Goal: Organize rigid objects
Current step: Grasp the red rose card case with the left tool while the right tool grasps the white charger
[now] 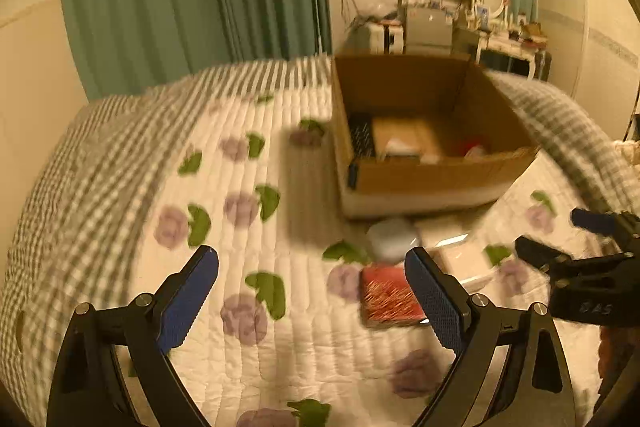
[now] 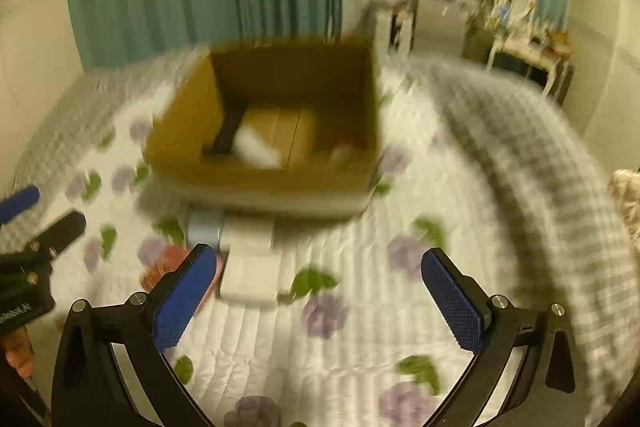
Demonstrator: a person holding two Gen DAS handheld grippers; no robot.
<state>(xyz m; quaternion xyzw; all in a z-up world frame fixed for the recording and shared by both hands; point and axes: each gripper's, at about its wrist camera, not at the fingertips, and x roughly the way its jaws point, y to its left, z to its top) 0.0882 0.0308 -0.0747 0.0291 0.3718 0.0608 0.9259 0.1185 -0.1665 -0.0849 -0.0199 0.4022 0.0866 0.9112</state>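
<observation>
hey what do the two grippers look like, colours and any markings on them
Both match: the left gripper and right gripper have black angular frames with silver round bolts at the joints. Each finger carries a flat blue pad with a fine dotted texture. In the left view, the right gripper's body shows pale lettering, too blurred to read. No cables or sleeves are visible.

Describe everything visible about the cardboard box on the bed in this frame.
The cardboard box is plain brown, open-topped with upright walls and a pale band along its base. It sits flat on the floral quilt. Inside lie a dark ridged item, a tan flat piece, something white and something red, all blurred. Small white items lie just before its near wall. Neither gripper touches it.
</observation>
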